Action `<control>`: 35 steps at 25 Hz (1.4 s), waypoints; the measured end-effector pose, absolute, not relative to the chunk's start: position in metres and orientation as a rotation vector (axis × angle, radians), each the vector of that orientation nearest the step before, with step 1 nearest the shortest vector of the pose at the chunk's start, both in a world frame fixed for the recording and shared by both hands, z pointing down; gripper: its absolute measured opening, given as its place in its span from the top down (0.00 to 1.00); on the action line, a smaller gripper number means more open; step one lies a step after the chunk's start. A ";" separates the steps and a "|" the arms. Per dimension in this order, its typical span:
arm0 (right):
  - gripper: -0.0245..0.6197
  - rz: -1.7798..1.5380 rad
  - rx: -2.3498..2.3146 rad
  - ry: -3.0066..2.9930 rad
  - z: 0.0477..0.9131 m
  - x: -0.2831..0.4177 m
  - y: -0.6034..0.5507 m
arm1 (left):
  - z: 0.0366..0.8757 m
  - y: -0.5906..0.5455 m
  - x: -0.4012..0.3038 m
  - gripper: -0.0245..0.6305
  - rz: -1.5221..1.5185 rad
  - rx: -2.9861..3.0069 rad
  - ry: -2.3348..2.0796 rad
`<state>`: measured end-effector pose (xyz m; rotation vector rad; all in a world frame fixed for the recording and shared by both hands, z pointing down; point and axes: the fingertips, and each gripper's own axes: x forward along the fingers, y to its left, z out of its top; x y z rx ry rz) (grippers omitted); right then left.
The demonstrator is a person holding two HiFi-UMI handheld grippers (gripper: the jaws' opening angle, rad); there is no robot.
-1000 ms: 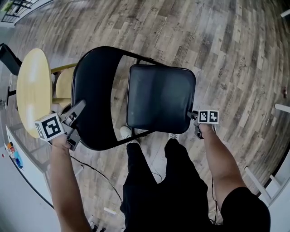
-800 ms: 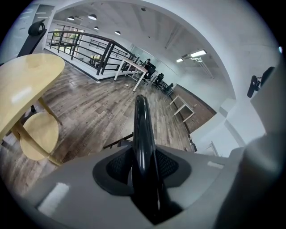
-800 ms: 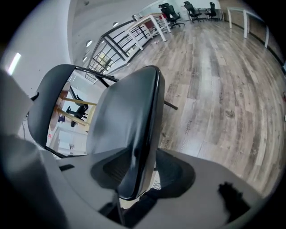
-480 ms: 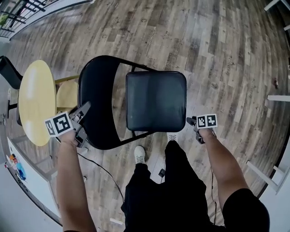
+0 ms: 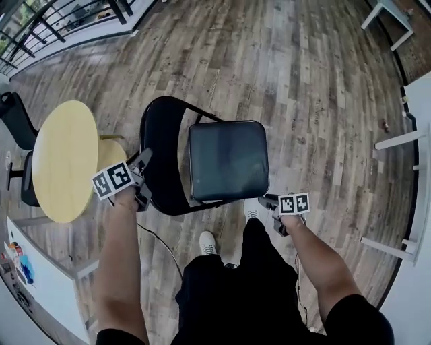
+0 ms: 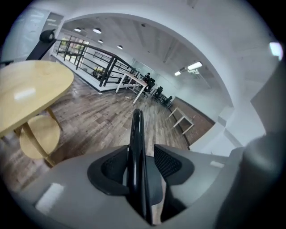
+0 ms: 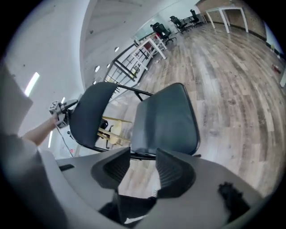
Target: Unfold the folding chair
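The black folding chair stands unfolded on the wood floor, with its seat (image 5: 227, 160) level and its backrest (image 5: 160, 158) to the left. My left gripper (image 5: 145, 178) straddles the backrest's near edge (image 6: 136, 147). Its jaws are opening: the edge leans on the left pad and a gap shows at the right pad. In its own view the left gripper (image 6: 142, 163) looks along that thin rim. My right gripper (image 5: 271, 214) hangs open and empty, off the seat's near right corner. The right gripper view shows the seat (image 7: 167, 118) and backrest (image 7: 91, 114) beyond the right gripper (image 7: 143, 167).
A round wooden table (image 5: 64, 158) with a wooden stool (image 5: 111, 151) under it stands just left of the chair. A black chair (image 5: 13, 114) sits at the far left, a railing (image 5: 60, 20) at the top left. White table legs (image 5: 390, 141) stand at the right. A cable (image 5: 158, 246) lies near the person's shoes (image 5: 209, 241).
My right gripper has come off the seat's front right corner, rising and drawing back. The left jaws have widened round the backrest edge. The person has stepped back.
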<state>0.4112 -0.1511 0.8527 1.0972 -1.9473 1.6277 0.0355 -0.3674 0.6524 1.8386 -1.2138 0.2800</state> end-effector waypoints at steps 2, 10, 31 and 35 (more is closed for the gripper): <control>0.67 1.666 1.100 -2.028 0.823 0.377 -0.134 | 0.635 -0.351 0.020 0.67 0.136 1.806 -1.208; 0.71 1.645 1.289 -2.112 0.733 0.307 -0.078 | 0.604 -0.216 -0.001 0.94 0.067 1.818 -1.028; 0.95 1.081 1.267 -2.677 0.455 0.254 -0.007 | 0.484 -0.022 0.137 0.95 0.400 2.221 -0.813; 0.95 0.949 1.190 -2.704 0.427 0.266 0.029 | 0.458 0.017 0.164 0.95 0.365 2.259 -0.816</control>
